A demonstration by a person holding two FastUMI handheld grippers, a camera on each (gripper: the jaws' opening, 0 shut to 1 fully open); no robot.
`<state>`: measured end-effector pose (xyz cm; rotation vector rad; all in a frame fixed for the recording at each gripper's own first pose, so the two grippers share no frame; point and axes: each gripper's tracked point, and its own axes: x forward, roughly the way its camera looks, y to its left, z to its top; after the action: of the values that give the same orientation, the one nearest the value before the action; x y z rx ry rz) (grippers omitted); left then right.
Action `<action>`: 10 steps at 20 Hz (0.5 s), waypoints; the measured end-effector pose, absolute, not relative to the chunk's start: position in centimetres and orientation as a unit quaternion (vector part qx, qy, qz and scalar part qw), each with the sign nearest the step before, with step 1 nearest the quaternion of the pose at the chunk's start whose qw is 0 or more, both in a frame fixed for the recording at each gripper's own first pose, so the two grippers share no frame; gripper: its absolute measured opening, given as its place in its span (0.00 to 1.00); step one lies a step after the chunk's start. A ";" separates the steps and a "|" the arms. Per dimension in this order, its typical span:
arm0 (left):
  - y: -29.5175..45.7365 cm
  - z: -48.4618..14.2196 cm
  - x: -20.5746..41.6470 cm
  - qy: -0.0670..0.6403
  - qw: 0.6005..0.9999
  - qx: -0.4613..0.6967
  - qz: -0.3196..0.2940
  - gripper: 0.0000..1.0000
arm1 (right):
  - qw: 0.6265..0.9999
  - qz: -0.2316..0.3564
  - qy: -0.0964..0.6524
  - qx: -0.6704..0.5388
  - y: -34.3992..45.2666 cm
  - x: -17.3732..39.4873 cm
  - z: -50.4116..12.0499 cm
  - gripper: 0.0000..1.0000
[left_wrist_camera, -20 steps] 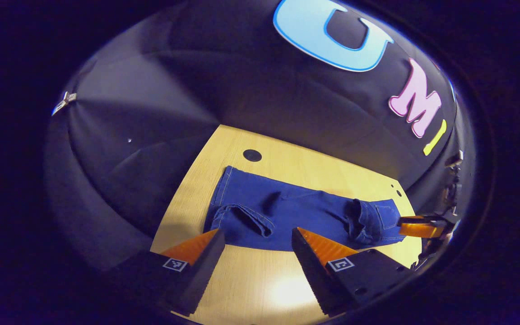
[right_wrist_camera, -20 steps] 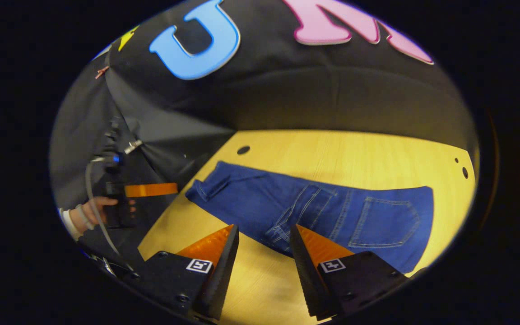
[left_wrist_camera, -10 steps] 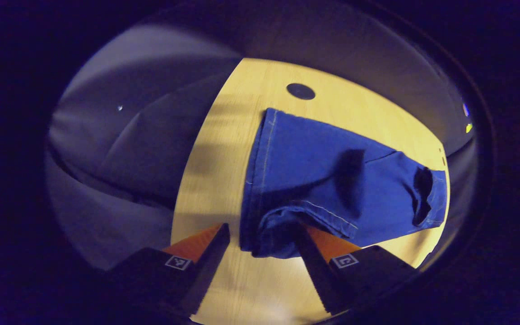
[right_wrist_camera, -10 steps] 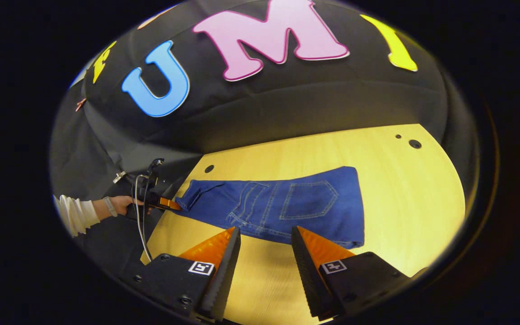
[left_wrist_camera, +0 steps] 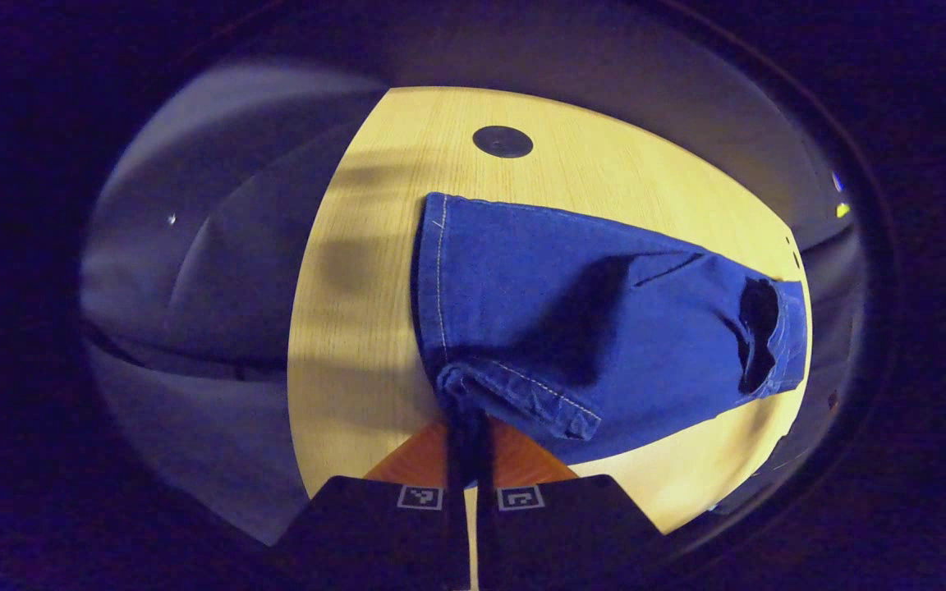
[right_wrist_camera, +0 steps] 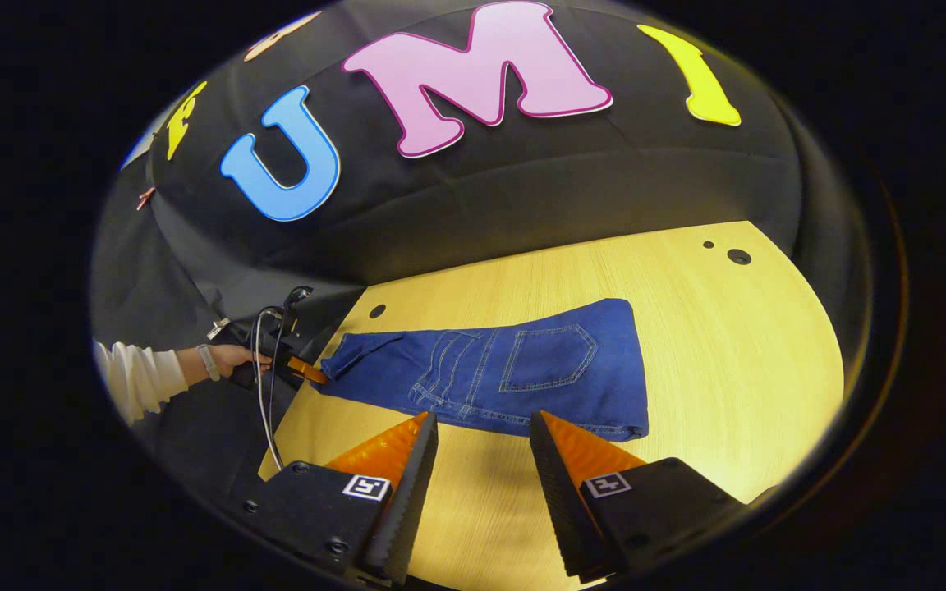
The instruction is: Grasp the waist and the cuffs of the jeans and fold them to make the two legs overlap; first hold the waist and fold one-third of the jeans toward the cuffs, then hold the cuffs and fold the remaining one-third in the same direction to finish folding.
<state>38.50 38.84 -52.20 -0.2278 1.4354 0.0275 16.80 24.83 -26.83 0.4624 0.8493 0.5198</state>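
The blue jeans lie flat on the wooden table, back pocket up, with the waist at the right end and the cuffs at the left. My left gripper is shut on the near cuff, which bunches at its fingertips; the legs stretch away to the right. In the right gripper view the left gripper touches the cuff end, held by a hand in a white sleeve. My right gripper stands open just short of the jeans' near edge, holding nothing.
A black round hole sits in the table beyond the cuffs, and two more holes mark the far right corner. Bare wood lies right of the waist. The table's left edge is close to the cuffs. A cable hangs from the left gripper.
My left gripper moved in over the near cuff and shut on it. The right gripper drew back from the jeans and turned right, staying open.
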 end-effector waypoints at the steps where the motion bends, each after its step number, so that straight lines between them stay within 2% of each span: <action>1: 38.3 -50.9 38.7 0.650 0.746 -0.143 0.013 0.07 | 0.853 0.248 0.403 0.221 24.8 16.9 -26.8 0.70; 4: 34.8 -46.3 41.2 0.624 0.735 -0.264 -0.002 0.06 | 0.851 0.250 0.400 0.229 24.5 17.3 -26.3 0.70; 7: 31.2 -41.4 44.2 0.604 0.755 -0.249 -0.052 0.07 | 0.852 0.253 0.392 0.237 24.2 17.8 -25.5 0.70; 10: 23.4 -37.3 43.3 0.586 0.774 -0.208 -0.119 0.07 | 0.856 0.256 0.379 0.242 23.4 18.3 -24.5 0.70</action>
<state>43.32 23.41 -37.29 -0.4514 1.2680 -0.2576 18.25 23.35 -24.54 0.5085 0.7973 0.5379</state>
